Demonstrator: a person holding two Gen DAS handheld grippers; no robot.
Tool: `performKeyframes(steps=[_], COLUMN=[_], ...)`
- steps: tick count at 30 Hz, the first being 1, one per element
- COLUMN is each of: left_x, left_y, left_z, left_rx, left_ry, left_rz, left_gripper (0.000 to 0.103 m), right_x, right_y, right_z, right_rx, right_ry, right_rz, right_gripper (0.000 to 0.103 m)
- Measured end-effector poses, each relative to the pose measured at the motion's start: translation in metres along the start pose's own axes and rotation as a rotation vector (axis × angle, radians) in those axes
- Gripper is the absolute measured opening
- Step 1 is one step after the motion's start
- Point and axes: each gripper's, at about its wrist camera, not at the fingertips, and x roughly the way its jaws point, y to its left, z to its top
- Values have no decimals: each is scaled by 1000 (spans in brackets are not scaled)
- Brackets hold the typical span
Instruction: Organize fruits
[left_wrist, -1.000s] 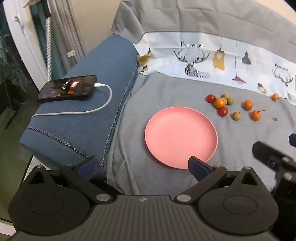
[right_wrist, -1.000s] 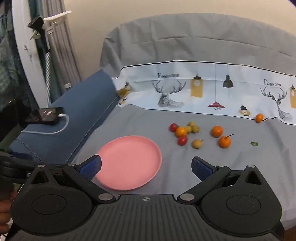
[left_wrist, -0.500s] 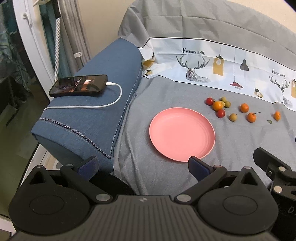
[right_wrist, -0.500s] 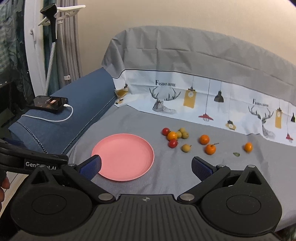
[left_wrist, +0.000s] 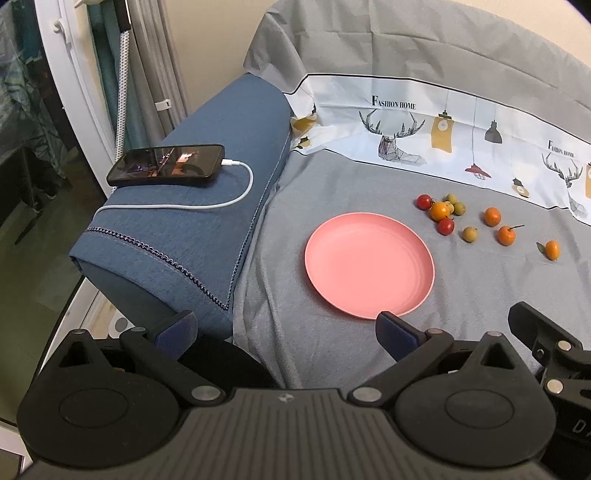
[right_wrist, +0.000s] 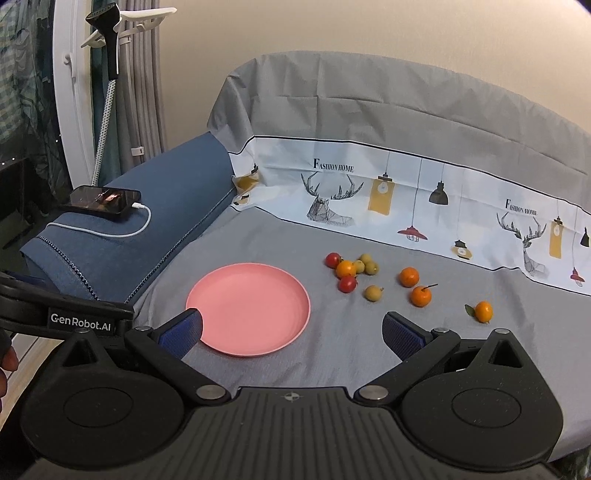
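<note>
Nearby: phone (left_wrist: 166, 165) with cable (left_wrist: 207, 201) on blue armrest (left_wrist: 207, 206); pink plate (right_wrist: 248, 303) bare, fruits (right_wrist: 347, 269) beside; left gripper (left_wrist: 286, 330) and right gripper (right_wrist: 291, 332) wide, empty.

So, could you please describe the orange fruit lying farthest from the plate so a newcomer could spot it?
Start at the pink plate on the grey sheet. Past the fruit cluster to its right, the lone orange fruit lies apart, the only one touching a small green leaf.

Soft, even indoor light; sharp focus, faint shadows, strong fisheye bending and dark corners in both views.
</note>
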Motion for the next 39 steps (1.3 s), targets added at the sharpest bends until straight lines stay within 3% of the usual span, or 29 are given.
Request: performKeyframes(steps=[39], left_x=[6], left_y=[-7], left_z=[-3], left_rx=[18], left_ry=[38], left_rz=[3], left_gripper=[103], right_x=[6], right_y=[-2], right_z=[-4], right_rx=[12], right_ry=[26], right_rz=[11], right_gripper=[103])
